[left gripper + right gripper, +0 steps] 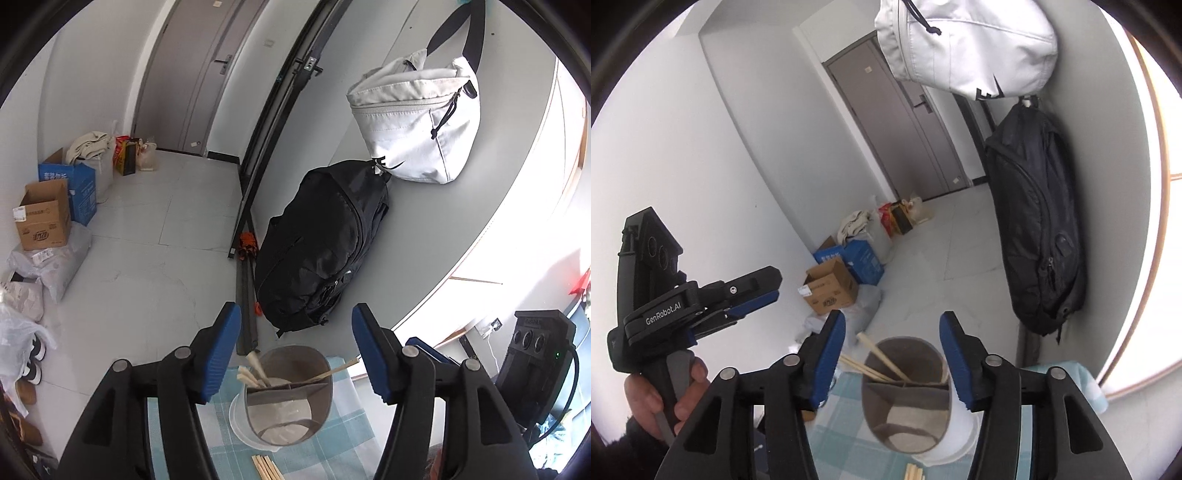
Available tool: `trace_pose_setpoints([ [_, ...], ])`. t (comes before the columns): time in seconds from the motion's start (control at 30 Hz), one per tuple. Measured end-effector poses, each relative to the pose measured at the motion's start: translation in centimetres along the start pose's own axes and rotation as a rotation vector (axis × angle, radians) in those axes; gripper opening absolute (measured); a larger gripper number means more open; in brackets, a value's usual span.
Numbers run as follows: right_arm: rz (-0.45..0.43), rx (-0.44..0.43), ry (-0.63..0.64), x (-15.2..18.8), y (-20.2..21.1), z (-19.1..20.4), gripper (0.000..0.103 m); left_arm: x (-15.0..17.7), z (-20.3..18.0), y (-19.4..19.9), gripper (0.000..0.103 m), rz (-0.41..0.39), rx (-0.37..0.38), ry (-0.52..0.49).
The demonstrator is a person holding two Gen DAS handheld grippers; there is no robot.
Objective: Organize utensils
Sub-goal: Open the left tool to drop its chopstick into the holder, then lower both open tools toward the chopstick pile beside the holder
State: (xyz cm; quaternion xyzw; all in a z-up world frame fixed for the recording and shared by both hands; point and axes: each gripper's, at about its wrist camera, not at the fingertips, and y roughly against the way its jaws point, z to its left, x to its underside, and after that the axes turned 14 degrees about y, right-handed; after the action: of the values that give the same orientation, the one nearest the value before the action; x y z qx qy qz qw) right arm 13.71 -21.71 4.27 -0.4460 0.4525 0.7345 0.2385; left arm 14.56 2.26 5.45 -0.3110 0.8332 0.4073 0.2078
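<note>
Both claws, left gripper and right gripper, gape wide and hold nothing; chopsticks in the cup lean to the upper left.

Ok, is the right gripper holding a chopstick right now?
No, the right gripper is open, nothing between its pads; chopsticks stand in the holder.
</note>
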Motion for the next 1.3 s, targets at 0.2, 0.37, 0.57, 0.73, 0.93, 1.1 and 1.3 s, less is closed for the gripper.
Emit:
trace_pose_setpoints([
  [0.2,-0.013,0.014,-0.009,0.6,2.4,0.7,0.061,1.1,-0.4,2.1,0.058,-0.056,-0.067,0.000],
  [0.37,-0.027,0.036,0.014,1.3,4.4,1.5,0.071,2.2,-0.8,3.8,0.059,-0.083,-0.089,-0.008],
  [0.57,-0.024,0.047,0.031,2.8,5.9,2.5,0.078,4.5,-1.2,5.2,0.073,-0.121,-0.116,-0.023],
  [0.73,-0.011,0.059,0.043,4.5,6.4,2.9,0.084,6.5,-1.0,5.4,0.073,-0.122,-0.127,-0.029],
  [0.93,0.028,0.047,0.036,7.3,6.3,3.0,0.092,8.9,0.1,5.3,0.074,-0.122,-0.153,-0.020],
  [1.1,0.066,0.041,0.047,9.5,5.8,3.4,0.094,10.4,1.1,4.6,0.080,-0.110,-0.175,-0.022],
  [1.3,0.110,0.076,0.054,11.8,4.8,3.2,0.100,12.1,2.9,3.0,0.080,-0.078,-0.206,-0.002],
])
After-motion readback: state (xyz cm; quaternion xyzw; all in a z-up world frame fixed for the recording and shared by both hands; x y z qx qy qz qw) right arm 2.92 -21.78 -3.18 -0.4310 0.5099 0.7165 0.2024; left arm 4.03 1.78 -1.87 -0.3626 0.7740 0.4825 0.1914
